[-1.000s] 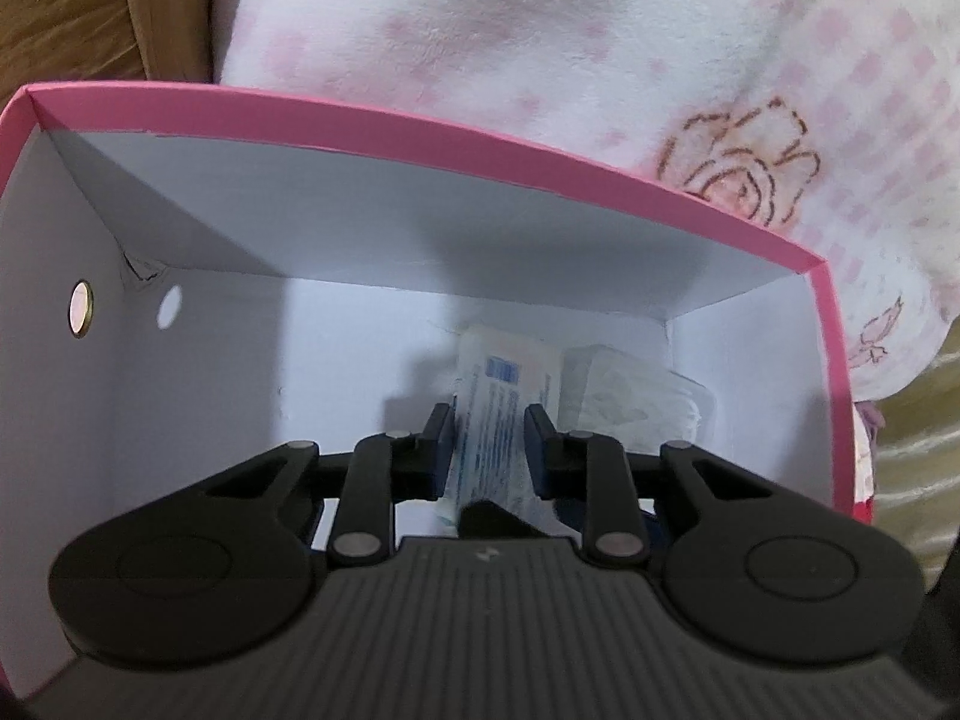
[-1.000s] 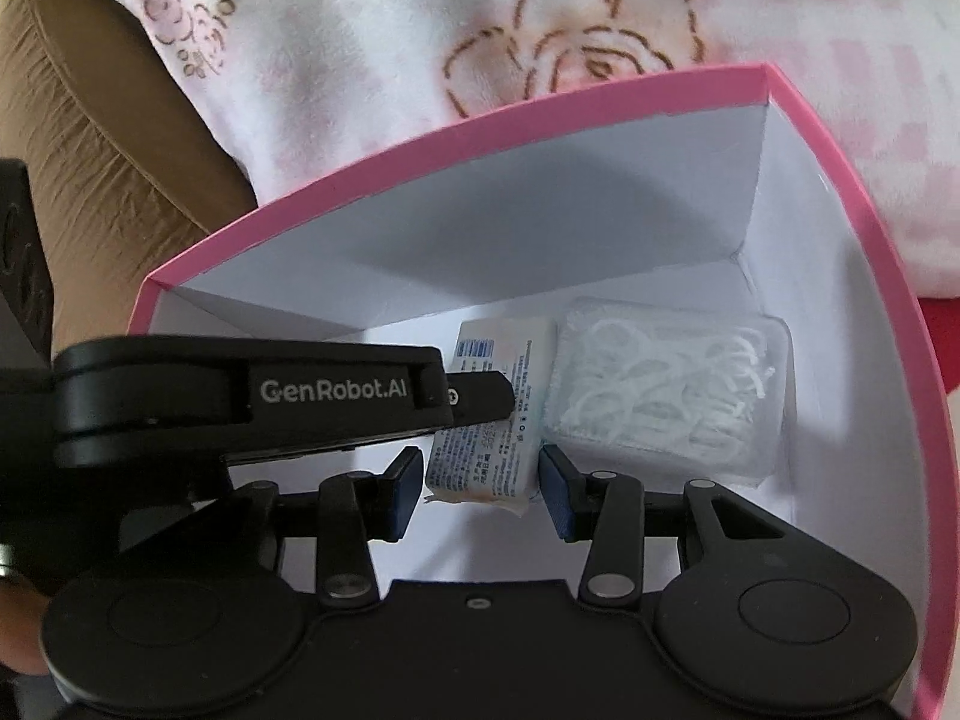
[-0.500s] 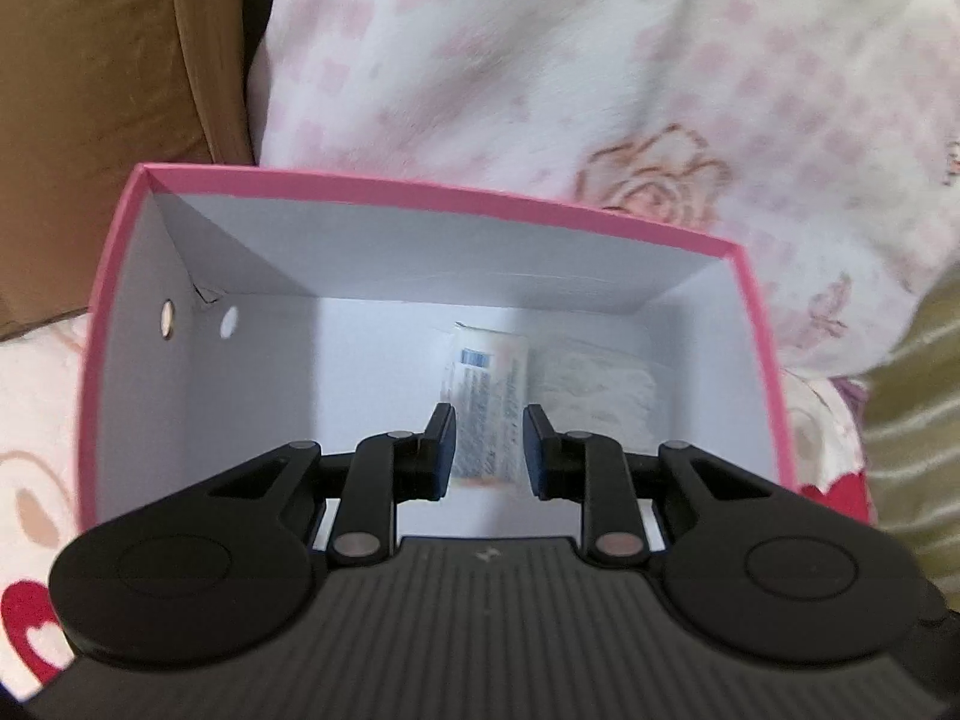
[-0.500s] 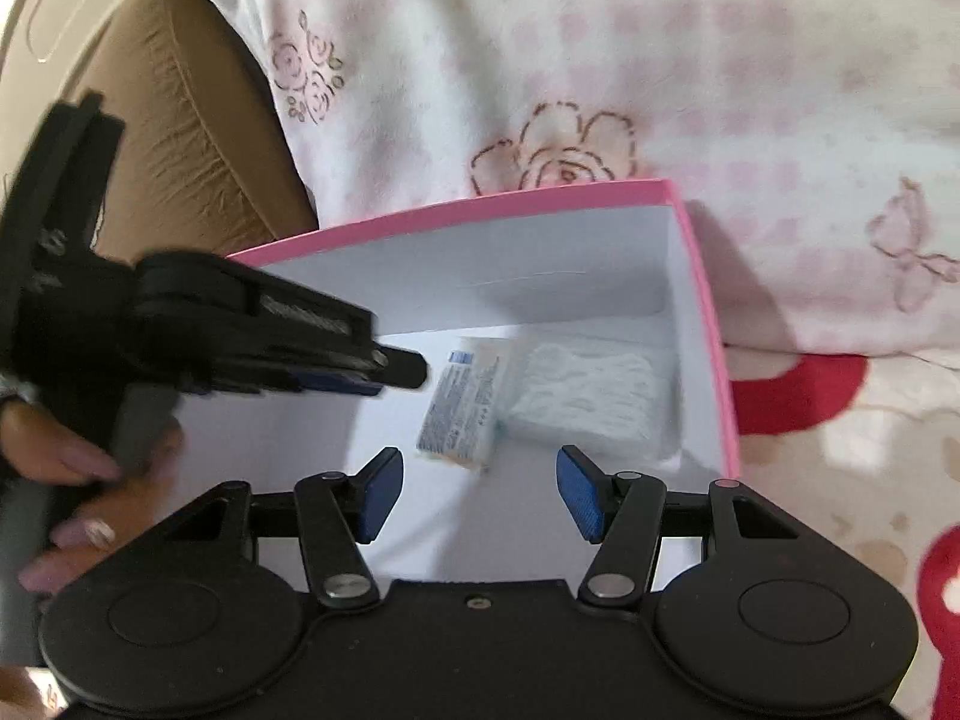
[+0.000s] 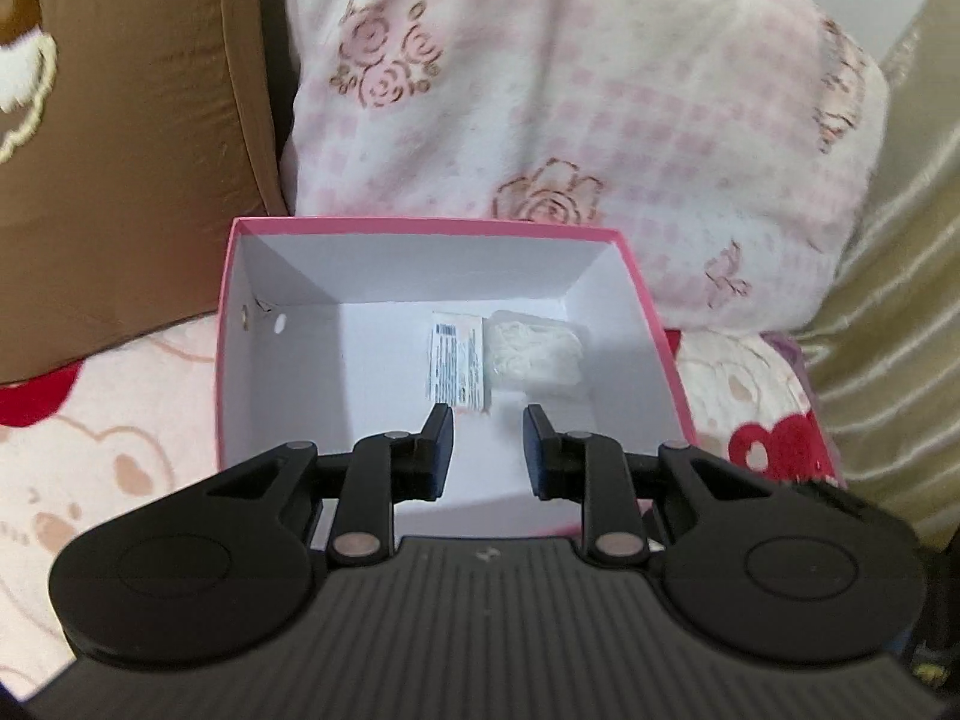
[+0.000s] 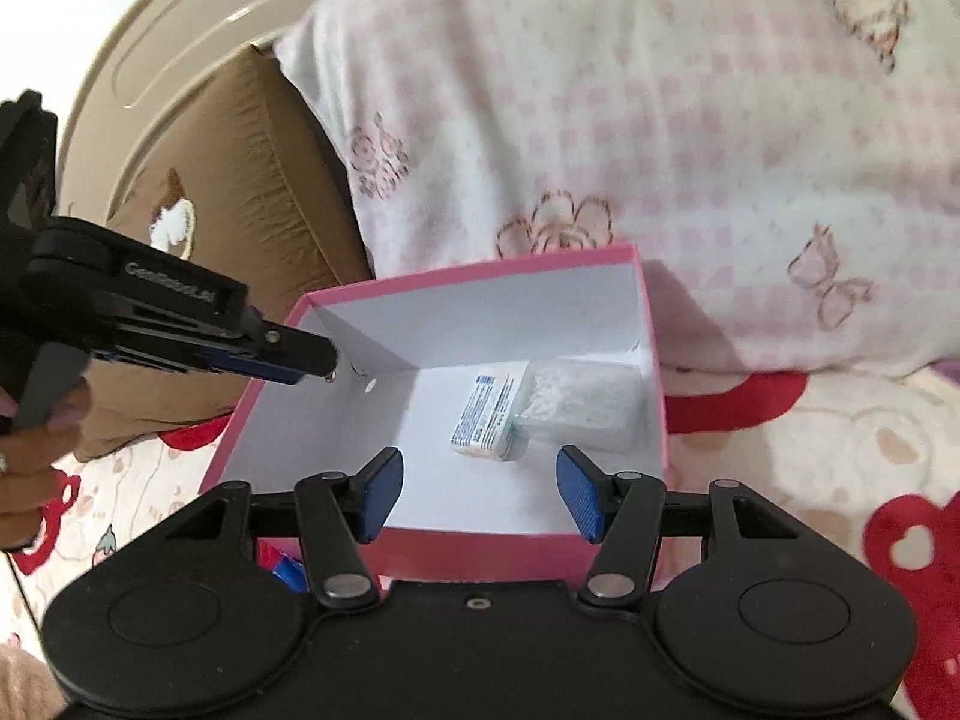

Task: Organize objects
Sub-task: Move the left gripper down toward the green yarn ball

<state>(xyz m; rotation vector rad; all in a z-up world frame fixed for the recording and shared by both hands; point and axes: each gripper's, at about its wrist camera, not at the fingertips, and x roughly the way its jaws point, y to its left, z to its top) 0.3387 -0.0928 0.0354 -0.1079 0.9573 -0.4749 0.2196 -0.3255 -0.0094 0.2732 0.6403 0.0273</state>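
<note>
A pink box with a white inside (image 5: pixel 240 360) (image 6: pixel 528 546) lies on the bed. In it, at the far right, lie a small white packet with blue print (image 5: pixel 457 363) (image 6: pixel 489 414) and a clear bag of white floss picks (image 5: pixel 534 348) (image 6: pixel 579 408), side by side. My left gripper (image 5: pixel 487 450) is open and empty above the box's near side; it also shows in the right wrist view (image 6: pixel 312 360) over the box's left rim. My right gripper (image 6: pixel 480 495) is open and empty above the near rim.
A pink-checked white pillow (image 5: pixel 570 102) (image 6: pixel 660 120) stands behind the box. A brown cushion (image 5: pixel 120 150) (image 6: pixel 240 210) is at the left. The red-and-cream blanket (image 5: pixel 90 450) (image 6: pixel 840 450) surrounds the box. A small blue and red item (image 6: pixel 282 567) lies by the box's near left corner.
Both grippers have pulled back up and out of the box. The right gripper let go of the white packet and opened wide; the left opened a little. The packet now lies beside the floss bag.
</note>
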